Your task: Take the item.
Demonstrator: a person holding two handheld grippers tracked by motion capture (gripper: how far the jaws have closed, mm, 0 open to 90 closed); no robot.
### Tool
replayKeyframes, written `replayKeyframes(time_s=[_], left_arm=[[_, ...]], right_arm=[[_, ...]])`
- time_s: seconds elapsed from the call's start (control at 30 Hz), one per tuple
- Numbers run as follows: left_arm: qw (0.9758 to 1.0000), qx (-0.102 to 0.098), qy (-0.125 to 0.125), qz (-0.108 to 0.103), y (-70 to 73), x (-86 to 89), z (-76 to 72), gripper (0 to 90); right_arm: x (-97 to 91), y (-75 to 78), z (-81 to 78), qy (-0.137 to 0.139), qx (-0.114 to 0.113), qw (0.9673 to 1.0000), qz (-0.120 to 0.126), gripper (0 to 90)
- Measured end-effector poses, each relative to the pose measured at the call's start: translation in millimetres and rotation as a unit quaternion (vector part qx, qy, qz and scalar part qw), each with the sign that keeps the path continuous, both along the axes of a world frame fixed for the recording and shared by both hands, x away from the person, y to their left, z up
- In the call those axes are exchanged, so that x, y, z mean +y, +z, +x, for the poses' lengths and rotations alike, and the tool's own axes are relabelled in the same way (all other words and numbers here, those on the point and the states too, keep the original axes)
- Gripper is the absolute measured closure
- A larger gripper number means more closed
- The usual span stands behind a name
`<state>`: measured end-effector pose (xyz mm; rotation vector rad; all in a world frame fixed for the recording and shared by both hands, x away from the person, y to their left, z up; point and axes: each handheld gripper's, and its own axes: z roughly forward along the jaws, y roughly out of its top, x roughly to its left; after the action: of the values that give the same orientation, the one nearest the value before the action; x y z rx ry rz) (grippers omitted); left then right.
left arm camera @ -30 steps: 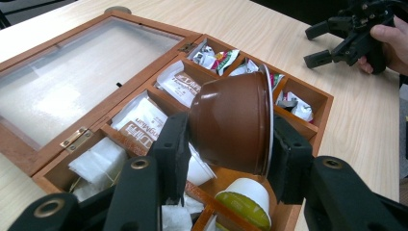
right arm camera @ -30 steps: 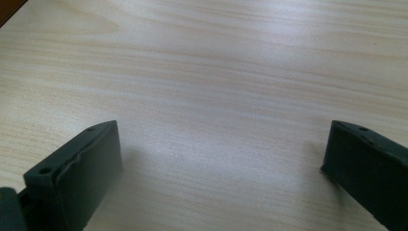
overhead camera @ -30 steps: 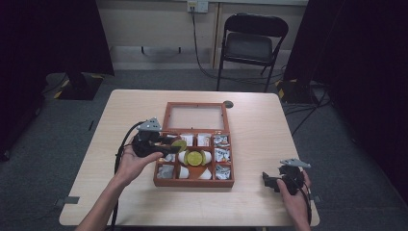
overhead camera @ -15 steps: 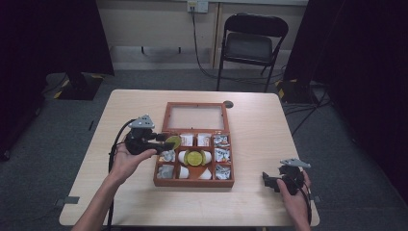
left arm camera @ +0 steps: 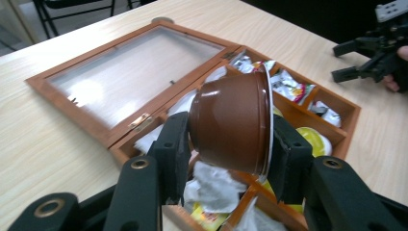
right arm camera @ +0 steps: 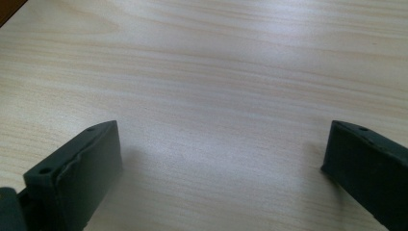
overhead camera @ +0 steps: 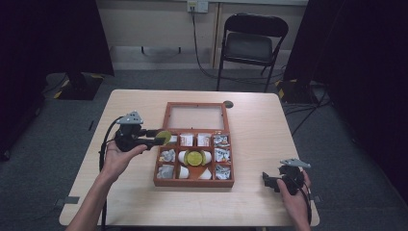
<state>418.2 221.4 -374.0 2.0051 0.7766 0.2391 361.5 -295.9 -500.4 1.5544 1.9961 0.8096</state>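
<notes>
While the worktop (overhead camera: pixel 144 202) is the biggest thing here, pale wood-grain laminate, smooth & matte, it gives plenty of bare room left of the box for a set-down. Next the wooden box (overhead camera: pixel 194 181), reddish-brown, square dividers inside, hinged lid (overhead camera: pixel 196 117) w/ a clear pane lying flat open behind it, small brass hinge. Compartments hold crinkly foil/paper sachets (overhead camera: pixel 221 140) & white cups; a yellow-topped pod (overhead camera: pixel 195 157) sits in the middle cell.

Left hand-held gripper (left arm camera: pixel 231 139) is clamped on a brown coffee pod (left arm camera: pixel 233 126): glossy plastic, tapered cup shape, thin white rim, lying on its side btw the pads, held just off the box's left edge, above the worktop, as the high view (overhead camera: pixel 164 137) shows. Right hand-held gripper (right arm camera: pixel 219 159) sits w/ jaws wide apart, nothing btw them, low over bare worktop at the near right corner, well apart from the box.

Step in hand looks like taking the pod out of the box. To do it well, imo: keep the squeeze steady, since thin plastic walls are slick & tapered so it could squirt out; clear the box wall before lowering; turn it flat-side down so it won't roll; release only once it's resting
</notes>
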Motion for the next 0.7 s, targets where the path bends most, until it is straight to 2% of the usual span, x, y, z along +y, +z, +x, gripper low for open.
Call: replayKeyframes(time_s=[0.4, 0.7], left_arm=[[0.9995, 0.006, 0.031, 0.001, -8.7, 19.3, 8.9, 55.6], [0.9981, 0.01, 0.06, -0.002, -13.2, 37.8, 13.0, 55.5]], right_arm=[[0.0, 0.0, 0.0, 0.0, 0.0, 1.0, 0.0, 0.0], [-0.3, 0.2, 0.0, 0.001, 0.0, 1.0, 0.0, 0.0]])
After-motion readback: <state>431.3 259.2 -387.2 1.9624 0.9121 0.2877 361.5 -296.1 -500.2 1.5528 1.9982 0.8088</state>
